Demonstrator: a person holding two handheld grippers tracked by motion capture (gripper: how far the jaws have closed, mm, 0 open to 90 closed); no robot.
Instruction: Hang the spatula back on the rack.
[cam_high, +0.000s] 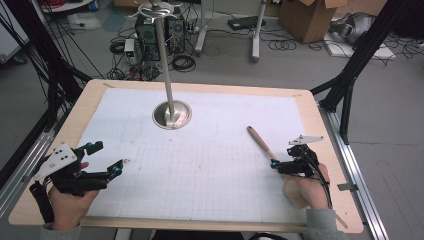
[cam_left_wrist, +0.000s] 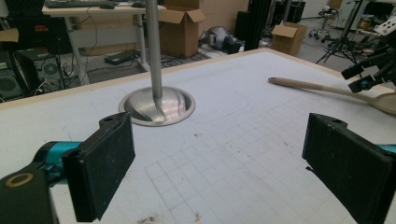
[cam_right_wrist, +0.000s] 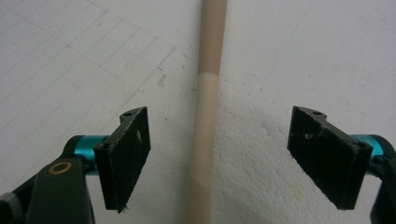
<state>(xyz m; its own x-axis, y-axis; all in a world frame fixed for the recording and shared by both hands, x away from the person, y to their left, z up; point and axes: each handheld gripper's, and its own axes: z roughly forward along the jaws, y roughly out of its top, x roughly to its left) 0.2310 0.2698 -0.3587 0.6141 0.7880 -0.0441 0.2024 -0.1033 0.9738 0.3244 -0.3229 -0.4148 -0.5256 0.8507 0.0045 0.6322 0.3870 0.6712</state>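
A wooden spoon lies on the white gridded mat at the right, its handle pointing up-left and its bowl partly hidden under my right hand. My right gripper straddles the handle. In the right gripper view the handle runs straight up between the jaws of the right gripper, which stands open with both pads clear of the wood. My left gripper rests at the table's left, open and holding nothing. In the left gripper view the left gripper stands wide open above bare mat.
A metal stand with a round base and a tall pole rises at the mat's far middle, also seen as the base in the left gripper view. The spoon and right gripper appear far right there. Boxes and cables lie on the floor beyond.
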